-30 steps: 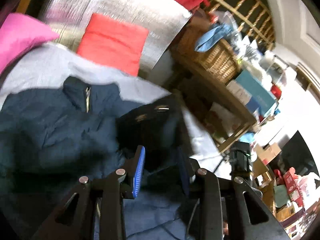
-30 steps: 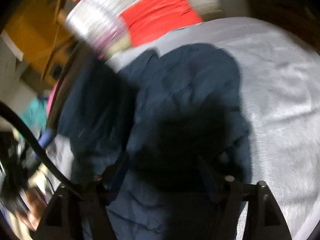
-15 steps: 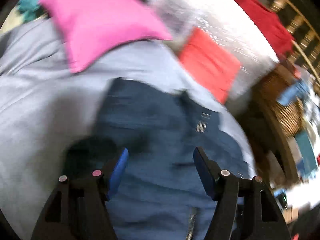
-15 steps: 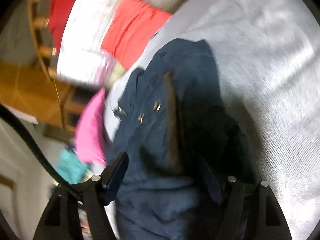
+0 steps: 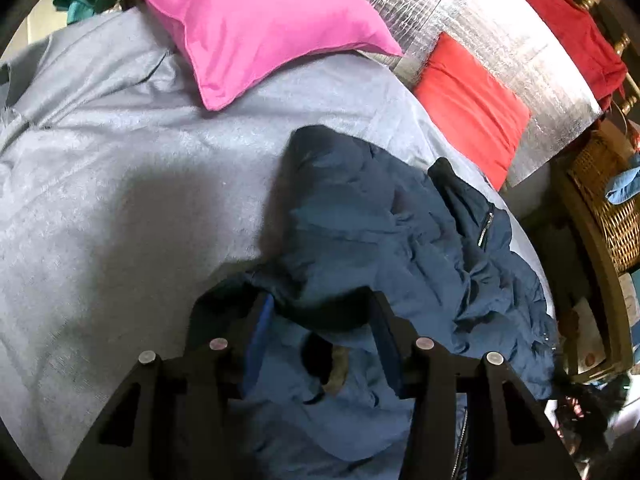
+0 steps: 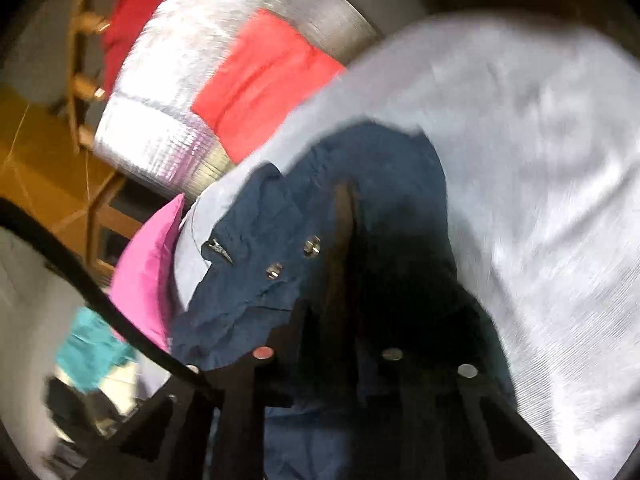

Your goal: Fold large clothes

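A crumpled navy jacket with a zip and metal snaps lies on the grey bed sheet. My left gripper hovers over the jacket's near left edge. Its jaws are closing, with a dark fold of the jacket between the blue pads; I do not see them pressing it. In the right wrist view the jacket spreads ahead on the sheet. My right gripper is shut on a bunch of its fabric near a brown strip of lining.
A pink pillow and a red cushion lie at the head of the bed against a silver foil mat. A wicker basket on wooden shelves stands to the right. A teal garment lies off the bed's edge.
The left gripper swung from the jacket's shelf side over to its other edge, opening wide and then narrowing. The right gripper rolled and closed its open jaws on the jacket's fabric.
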Tool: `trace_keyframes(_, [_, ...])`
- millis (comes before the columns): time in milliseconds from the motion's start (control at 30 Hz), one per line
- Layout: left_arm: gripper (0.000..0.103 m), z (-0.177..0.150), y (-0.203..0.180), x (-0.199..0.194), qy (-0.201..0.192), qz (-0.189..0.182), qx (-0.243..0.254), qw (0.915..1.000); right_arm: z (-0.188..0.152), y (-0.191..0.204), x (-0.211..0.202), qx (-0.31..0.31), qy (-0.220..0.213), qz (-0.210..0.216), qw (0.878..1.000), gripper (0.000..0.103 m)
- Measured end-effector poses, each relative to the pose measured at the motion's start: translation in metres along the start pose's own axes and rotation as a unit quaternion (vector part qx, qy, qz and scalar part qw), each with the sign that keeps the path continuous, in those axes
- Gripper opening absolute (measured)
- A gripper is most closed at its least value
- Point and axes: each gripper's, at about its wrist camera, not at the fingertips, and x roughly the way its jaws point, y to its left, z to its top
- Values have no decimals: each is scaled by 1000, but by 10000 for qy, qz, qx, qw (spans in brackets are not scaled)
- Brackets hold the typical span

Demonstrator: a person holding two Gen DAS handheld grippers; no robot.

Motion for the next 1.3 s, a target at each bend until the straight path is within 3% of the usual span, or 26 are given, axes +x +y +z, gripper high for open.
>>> trace_keyframes(133, [49, 0, -3, 12, 18, 234, 198, 9995, -1, 22, -17, -536, -402, 13, 9978, 17])
trace_keyframes(300, [50, -8, -12, 30, 335, 632, 605, 9956, 0, -7, 11, -168, 28, -420, 9990, 16])
trace_keyframes(533, [50, -10, -13, 29, 354, 712, 737, 9941, 3, -11, 8, -288, -127, -547, 9980, 13])
trace_keyframes(633, [49, -10, -14, 23, 306, 647, 728, 9948, 4, -11, 3, -163, -113, -346, 9992, 14])
trace_keyframes(700, [51, -10, -14, 24, 308, 692, 735, 9944, 7, -13, 6, 82, 94, -88, 9999, 19])
trace_keyframes(767, [51, -10, -11, 26, 368, 671, 652, 9949, 7, -21, 16, 376, 337, 134, 9986, 48])
trace_keyframes(833, [51, -10, -11, 24, 359, 640, 614, 9954, 4, -25, 22, 503, 442, 410, 9969, 49])
trace_keyframes(900, [51, -11, -12, 22, 314, 639, 638, 9954, 2, -20, 26, 351, 441, 305, 9979, 38])
trace_keyframes(933, [50, -11, -13, 19, 261, 634, 664, 9954, 1, -16, 25, 213, 384, 181, 9989, 17])
trace_keyframes(1167, [51, -7, -16, 6, -68, 681, 716, 9951, 7, 13, -13, -432, -664, -166, 9967, 10])
trace_keyframes(1233, [59, -8, -13, 12, 69, 768, 675, 9947, 7, 10, -6, -518, -631, -486, 9955, 10])
trace_keyframes(1300, [63, -11, -11, 20, 260, 824, 692, 9939, 4, -5, 16, -398, -239, -793, 9958, 10])
